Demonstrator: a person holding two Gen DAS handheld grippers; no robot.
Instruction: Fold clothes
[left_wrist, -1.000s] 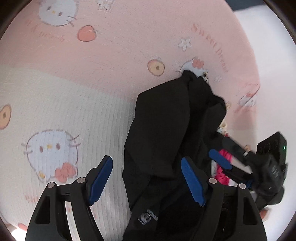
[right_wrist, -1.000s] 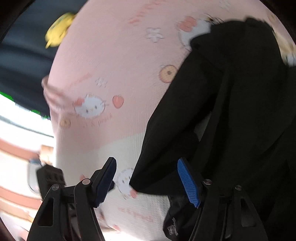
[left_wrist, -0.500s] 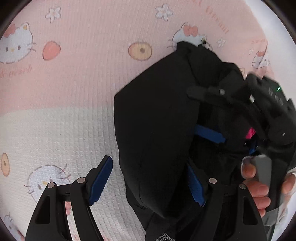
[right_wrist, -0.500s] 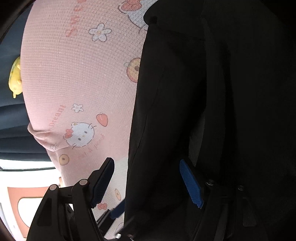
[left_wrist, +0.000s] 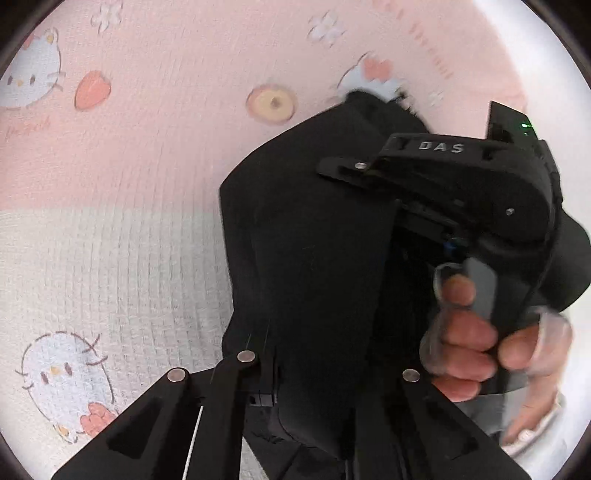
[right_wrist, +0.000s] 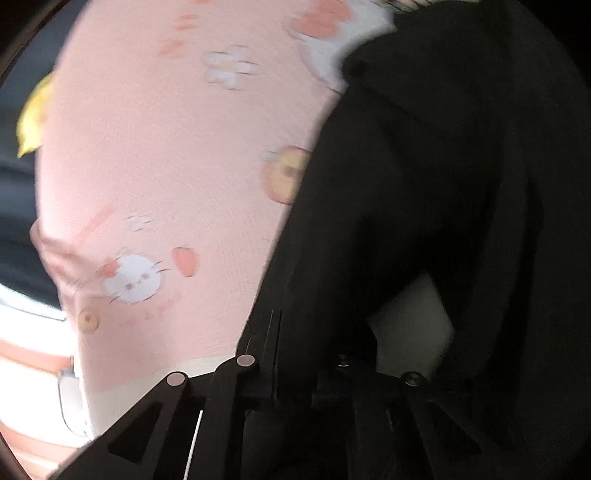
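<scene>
Your pink-and-cream cartoon-cat blanket carries the crumpled black garment. Left gripper pinches it; right gripper, jaws closing, pinches it too. Only the left view shows your hand.

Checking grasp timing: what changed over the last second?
Both tools went from open to closed. The left tool is shut on the black garment; the right tool is closing on it, having come in beside the left. The garment stays on the pink blanket.
</scene>
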